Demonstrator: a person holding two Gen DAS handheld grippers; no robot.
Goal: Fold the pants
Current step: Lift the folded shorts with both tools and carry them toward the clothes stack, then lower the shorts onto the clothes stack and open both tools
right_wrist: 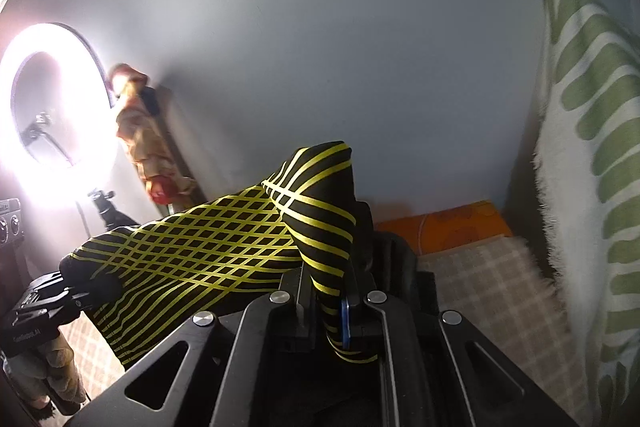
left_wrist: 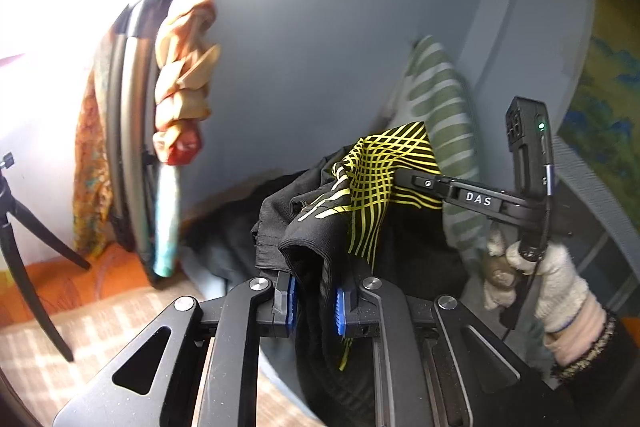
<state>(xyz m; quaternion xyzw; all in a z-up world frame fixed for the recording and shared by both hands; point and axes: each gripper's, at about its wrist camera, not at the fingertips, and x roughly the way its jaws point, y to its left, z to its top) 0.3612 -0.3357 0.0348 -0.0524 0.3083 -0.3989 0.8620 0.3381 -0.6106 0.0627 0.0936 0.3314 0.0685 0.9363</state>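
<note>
Both grippers, left [left_wrist: 314, 301] and right [right_wrist: 326, 301], are clamped on the pants [right_wrist: 208, 251], held aloft before the grey wall [right_wrist: 320, 47]; carrying step, next lowering them flat.

Pants [right_wrist: 208, 259]: showing as thin matt black knit cloth, glossy yellow lines printed on; ribbed band [left_wrist: 268, 251] looking coarser. Left gripper [left_wrist: 316, 301]: appearing as matt black speckled plastic or metal, bright polished screw heads, ridged blue pads [left_wrist: 340, 311]. Right gripper [right_wrist: 326, 307]: looking the same finish. Glove [left_wrist: 560, 287], right of the pants: reading as rough cream knit. Towel [right_wrist: 592, 147], right of the pants: looking fluffy, green-and-white pile. Wall [right_wrist: 320, 47] behind the pants: appearing smooth matt paint.
</note>
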